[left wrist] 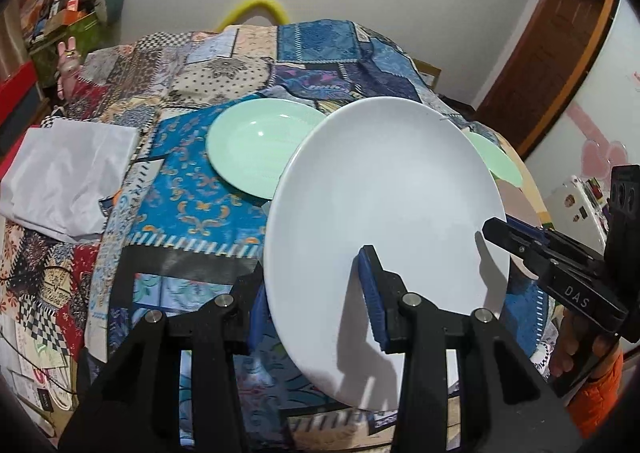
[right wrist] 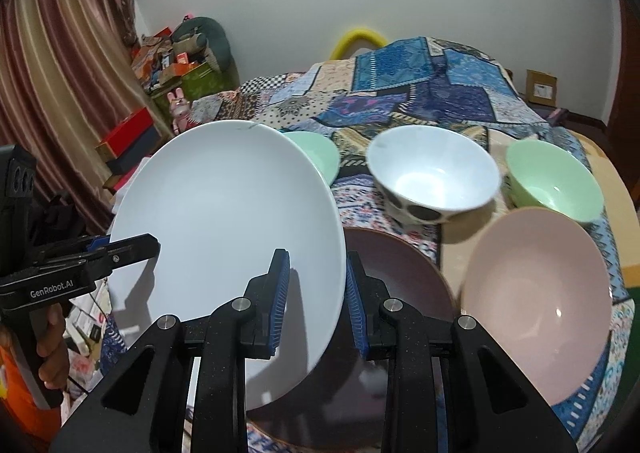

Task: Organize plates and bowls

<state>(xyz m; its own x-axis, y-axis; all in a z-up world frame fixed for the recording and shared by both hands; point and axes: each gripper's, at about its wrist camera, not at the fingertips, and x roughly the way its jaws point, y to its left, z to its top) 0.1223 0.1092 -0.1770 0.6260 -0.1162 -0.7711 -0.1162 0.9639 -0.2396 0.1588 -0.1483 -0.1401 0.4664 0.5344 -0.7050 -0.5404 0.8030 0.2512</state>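
Left wrist view: left tongs (left wrist: 316, 293) clamp the white plate (left wrist: 384, 213), tilted above the patchwork-covered bench (left wrist: 192, 189); right tongs (left wrist: 496, 233), lettered "DAS", grip its opposite rim.

Right wrist view: "GenRobot.AI" marks the left tool; right tongs (right wrist: 318, 293) pinch the plate beside a brown plate (right wrist: 400, 277).

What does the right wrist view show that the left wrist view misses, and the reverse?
Only the right wrist view shows the white spotted bowl, the green bowl, the pink bowl and the brown plate under the white plate.

Only the left wrist view shows the folded white cloth and most of the green plate.

Both show the white plate gripped at opposite rims by the left gripper and right gripper, above the patchwork cloth.
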